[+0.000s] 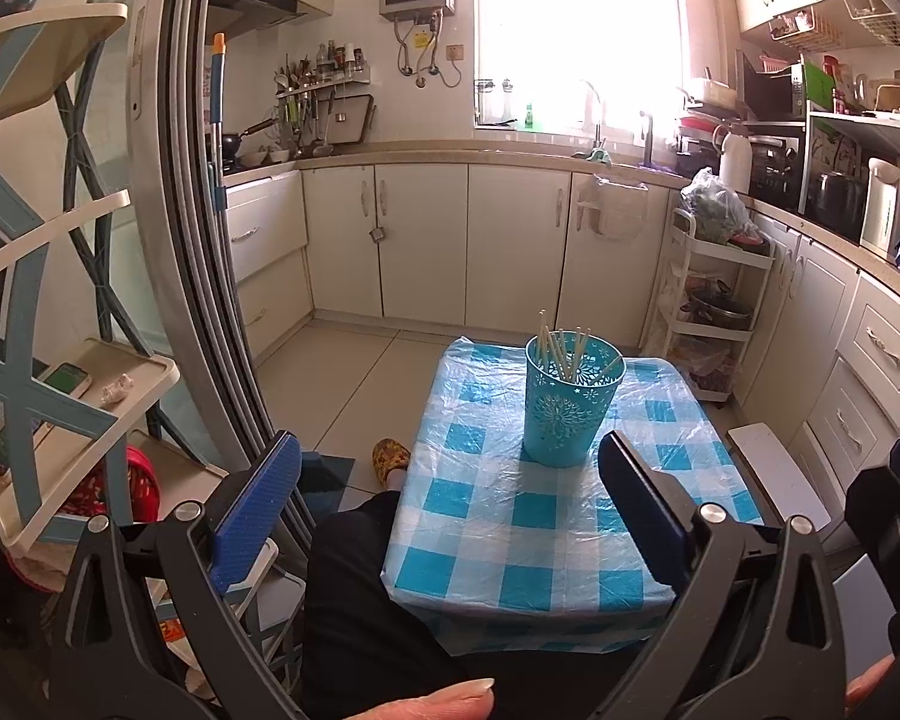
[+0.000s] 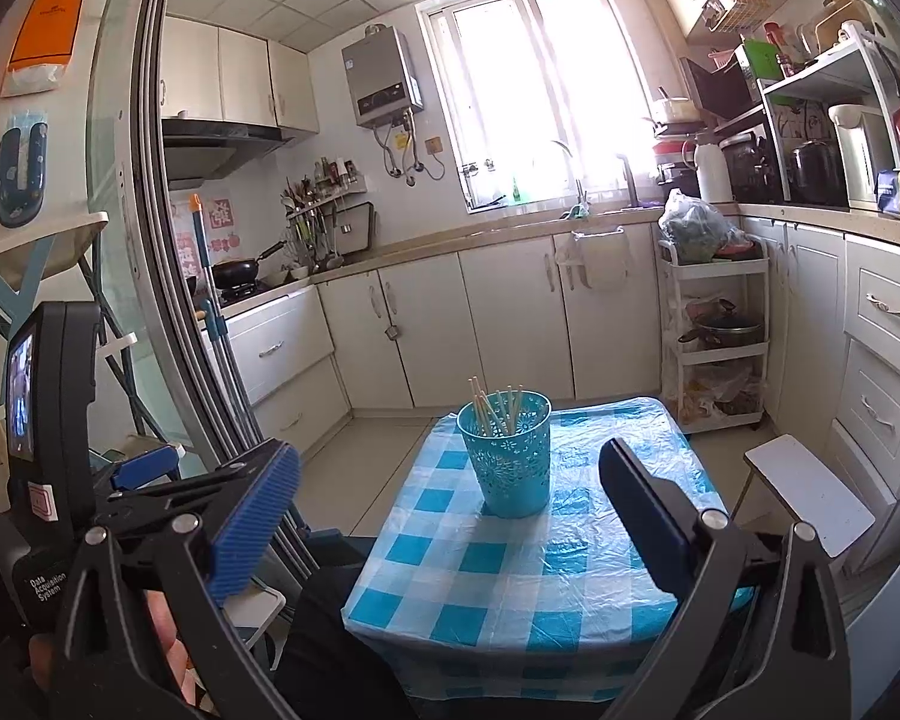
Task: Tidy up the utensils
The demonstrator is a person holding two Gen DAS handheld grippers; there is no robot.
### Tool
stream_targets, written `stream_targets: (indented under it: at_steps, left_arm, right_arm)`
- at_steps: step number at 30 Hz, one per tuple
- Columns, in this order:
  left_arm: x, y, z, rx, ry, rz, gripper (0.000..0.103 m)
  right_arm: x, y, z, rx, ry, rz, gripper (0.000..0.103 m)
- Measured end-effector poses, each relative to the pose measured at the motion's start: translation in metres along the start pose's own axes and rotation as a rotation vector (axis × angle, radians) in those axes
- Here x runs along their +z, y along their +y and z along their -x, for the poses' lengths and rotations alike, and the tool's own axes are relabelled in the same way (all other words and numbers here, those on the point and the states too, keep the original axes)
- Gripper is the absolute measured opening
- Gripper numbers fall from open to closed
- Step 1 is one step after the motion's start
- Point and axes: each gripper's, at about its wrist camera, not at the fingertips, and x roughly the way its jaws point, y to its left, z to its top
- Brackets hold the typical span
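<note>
A perforated teal plastic cup (image 1: 572,402) holding pale wooden chopsticks (image 1: 561,348) stands upright on the blue-checked counter (image 1: 510,540). Left tool (image 1: 450,504) and right tool (image 2: 450,516), both spread wide and empty, hover near that cup.

Chopsticks (image 1: 561,351) lower ends hidden in holder (image 1: 564,405); table (image 1: 486,540) btm hidden.
</note>
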Motion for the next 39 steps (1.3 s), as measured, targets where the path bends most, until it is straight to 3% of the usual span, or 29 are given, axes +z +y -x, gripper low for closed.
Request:
stream_targets:
  at_steps: [39]
  left_arm:
    - [-0.0011, -0.0050, 0.0035, -0.010, 0.005, 0.001, 0.095]
  right_arm:
    - [0.0016, 0.0034, 0.0030, 0.017, 0.007, 0.015, 0.096]
